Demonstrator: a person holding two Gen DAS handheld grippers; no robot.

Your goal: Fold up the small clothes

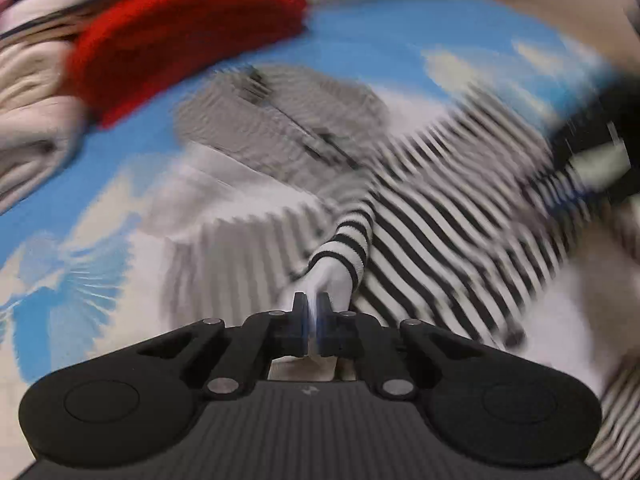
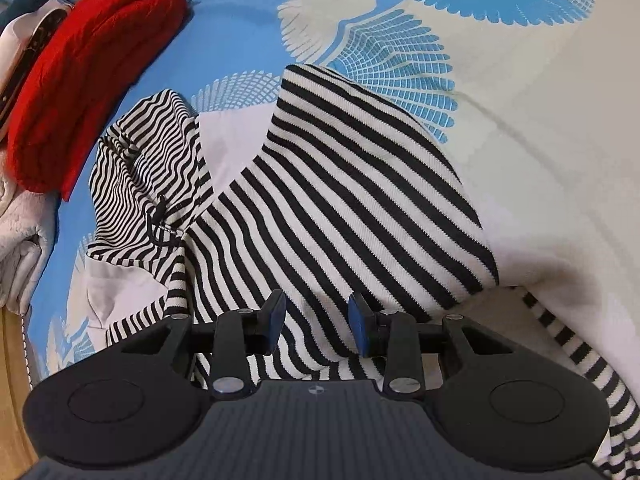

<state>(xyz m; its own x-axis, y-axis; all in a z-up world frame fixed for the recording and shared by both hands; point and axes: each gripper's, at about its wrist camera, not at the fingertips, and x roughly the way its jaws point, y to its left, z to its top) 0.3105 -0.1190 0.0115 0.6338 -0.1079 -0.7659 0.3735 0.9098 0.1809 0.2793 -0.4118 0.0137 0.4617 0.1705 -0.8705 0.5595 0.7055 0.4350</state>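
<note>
the left gripper (image 1: pixel 314 312) is clenched on the white cuff of the striped sleeve (image 1: pixel 348 240), which runs up from the jaws across the striped top (image 2: pixel 340 200) spread on the blue-and-cream bird-print cover (image 2: pixel 520 100) (the left view is heavily blurred). the right gripper (image 2: pixel 316 320) hangs over the top's lower part with its jaws parted and nothing pressed between them, stripes visible in the gap. the top's right edge lies straight with bare cover beyond it, while on the left its rumpled hood (image 2: pixel 148 160) sits near a folded red knit (image 2: pixel 80 80) and a pale folded pile (image 2: pixel 20 220) at the cover's edge.
</note>
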